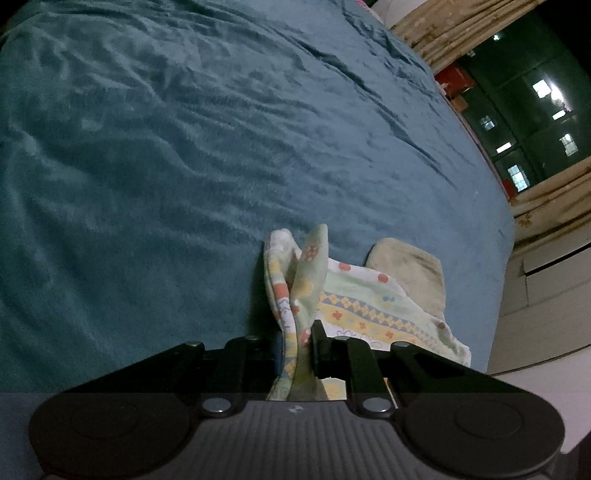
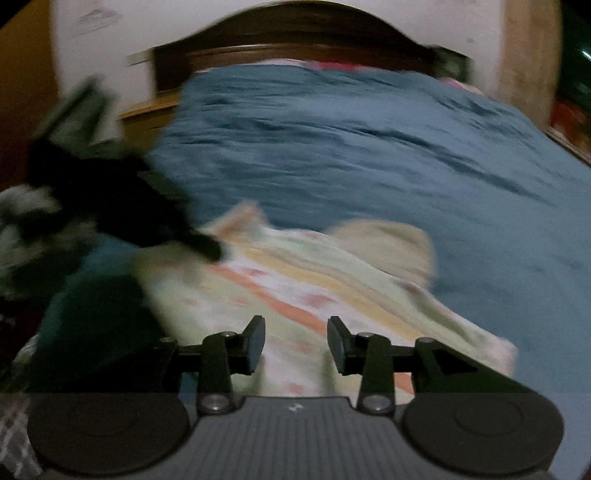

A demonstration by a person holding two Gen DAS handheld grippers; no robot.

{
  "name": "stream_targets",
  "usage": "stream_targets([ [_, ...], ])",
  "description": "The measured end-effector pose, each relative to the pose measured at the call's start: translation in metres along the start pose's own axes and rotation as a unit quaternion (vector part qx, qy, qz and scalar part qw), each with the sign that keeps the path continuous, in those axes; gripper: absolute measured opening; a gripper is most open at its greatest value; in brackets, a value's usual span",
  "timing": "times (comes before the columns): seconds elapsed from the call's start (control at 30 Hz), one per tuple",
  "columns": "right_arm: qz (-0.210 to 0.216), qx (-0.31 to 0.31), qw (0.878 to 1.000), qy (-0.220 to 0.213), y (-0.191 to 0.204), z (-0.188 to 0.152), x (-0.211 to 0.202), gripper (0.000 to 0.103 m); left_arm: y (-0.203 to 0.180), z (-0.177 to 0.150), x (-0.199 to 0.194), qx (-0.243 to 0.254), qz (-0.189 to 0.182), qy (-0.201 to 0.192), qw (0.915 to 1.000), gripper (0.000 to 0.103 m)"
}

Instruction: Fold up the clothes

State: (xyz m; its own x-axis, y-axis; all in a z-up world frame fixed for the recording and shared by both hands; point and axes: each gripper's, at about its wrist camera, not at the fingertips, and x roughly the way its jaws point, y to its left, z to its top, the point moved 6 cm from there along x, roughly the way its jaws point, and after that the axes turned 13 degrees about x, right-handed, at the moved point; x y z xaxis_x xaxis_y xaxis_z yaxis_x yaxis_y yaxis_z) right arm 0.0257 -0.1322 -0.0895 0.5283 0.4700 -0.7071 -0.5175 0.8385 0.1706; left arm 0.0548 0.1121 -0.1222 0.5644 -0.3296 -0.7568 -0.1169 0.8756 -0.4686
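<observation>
The left gripper point(image 1: 297, 354) pinches one edge of the cloth point(image 1: 365, 306) on the bed point(image 1: 184, 147), the right gripper point(image 2: 295, 341) hangs open above it, so most folding looks undone.

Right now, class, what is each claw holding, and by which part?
Left claw pinches a bunched fold of the pastel patterned cloth garment. Right claw holds nothing.

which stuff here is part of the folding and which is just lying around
Job: patterned cloth, pinched in the left gripper; right gripper, open above it.
Lying about: beige cloth, blue blanket, curtains, headboard.
</observation>
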Motion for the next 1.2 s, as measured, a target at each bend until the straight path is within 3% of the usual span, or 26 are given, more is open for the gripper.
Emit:
stream_targets([
  [0.2,-0.083,0.092,0.992,-0.011,-0.076,-0.004,-0.004,0.046,-0.003,0.001,0.0,0.016,0.008,-0.001,0.9998,0.016],
  [0.33,-0.124,0.174,0.977,-0.009,-0.127,-0.012,0.005,0.048,-0.005,0.003,0.0,0.028,0.014,-0.001,0.9995,0.016],
  [0.43,-0.123,0.224,0.967,-0.013,-0.144,-0.015,0.01,0.052,-0.007,0.004,-0.001,0.038,0.018,-0.001,0.9991,0.016],
  [0.6,-0.106,0.247,0.963,-0.016,-0.145,-0.015,0.014,0.053,-0.016,0.006,-0.003,0.06,0.022,-0.004,0.998,0.016],
  [0.67,-0.098,0.249,0.963,-0.016,-0.143,-0.015,0.013,0.047,-0.022,0.008,-0.004,0.072,0.024,-0.007,0.9971,0.015],
  [0.77,-0.086,0.256,0.963,-0.021,-0.142,-0.013,0.011,0.026,-0.031,0.012,-0.006,0.083,0.024,-0.009,0.9962,0.013],
  [0.8,-0.081,0.257,0.963,-0.026,-0.141,-0.012,0.008,0.013,-0.035,0.014,-0.008,0.088,0.023,-0.011,0.9958,0.013],
  [0.83,-0.076,0.259,0.962,-0.03,-0.14,-0.011,0.005,0.01,-0.039,0.017,-0.009,0.094,0.022,-0.013,0.9952,0.012],
  [1.03,-0.055,0.25,0.965,-0.066,-0.133,0.003,-0.028,0.007,-0.085,0.042,-0.017,0.143,0.001,-0.038,0.9891,0.011],
  [1.2,-0.074,0.221,0.967,-0.103,-0.14,0.025,-0.057,0.006,-0.126,0.067,-0.015,0.175,-0.024,-0.057,0.9827,0.011],
])
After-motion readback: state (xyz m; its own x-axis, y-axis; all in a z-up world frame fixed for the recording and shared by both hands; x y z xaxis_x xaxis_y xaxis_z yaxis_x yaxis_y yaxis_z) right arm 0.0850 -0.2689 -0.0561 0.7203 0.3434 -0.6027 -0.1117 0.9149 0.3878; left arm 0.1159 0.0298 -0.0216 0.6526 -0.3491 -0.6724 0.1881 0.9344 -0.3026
